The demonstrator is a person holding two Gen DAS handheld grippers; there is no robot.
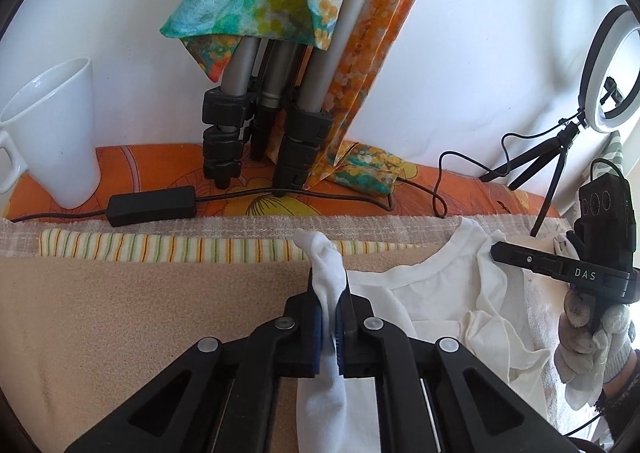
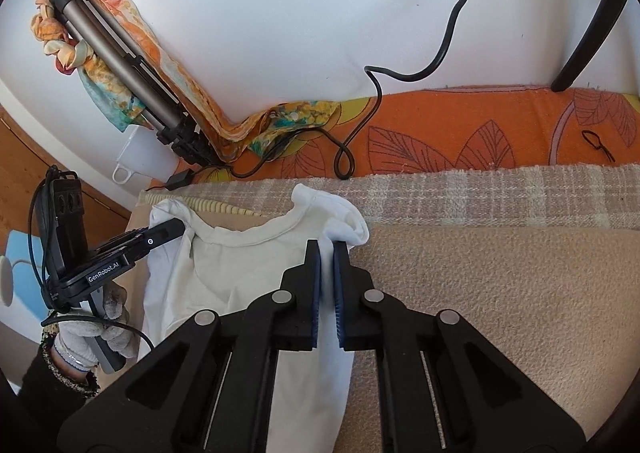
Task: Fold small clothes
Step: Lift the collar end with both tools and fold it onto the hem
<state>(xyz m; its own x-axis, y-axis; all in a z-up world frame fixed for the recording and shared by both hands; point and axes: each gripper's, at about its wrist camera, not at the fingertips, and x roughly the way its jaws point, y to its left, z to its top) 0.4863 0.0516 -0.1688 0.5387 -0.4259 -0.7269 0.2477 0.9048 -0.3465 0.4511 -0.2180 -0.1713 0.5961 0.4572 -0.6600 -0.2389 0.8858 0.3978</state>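
A small white shirt [image 1: 424, 293] lies neck-away on a beige blanket [image 1: 120, 313]. My left gripper [image 1: 329, 281] is shut on one shoulder, and a bunch of white fabric stands up between its blue pads. In the right wrist view my right gripper [image 2: 327, 249] is shut on the other shoulder of the shirt [image 2: 240, 253], beside the neckline. Each gripper also shows in the other's view: the right gripper [image 1: 498, 249] at the shirt's right edge, the left gripper [image 2: 178, 227] at its left edge. Gloved hands [image 1: 580, 345] [image 2: 92, 329] hold them.
Behind the blanket lie a striped cloth [image 1: 160, 245], a plaid cloth [image 2: 480, 193] and an orange floral cover [image 2: 440, 133]. A white mug [image 1: 52, 133], a scarf-draped tripod [image 1: 260, 113], a cable with a black box [image 1: 152, 205] and a ring light [image 1: 612, 69] stand along the wall.
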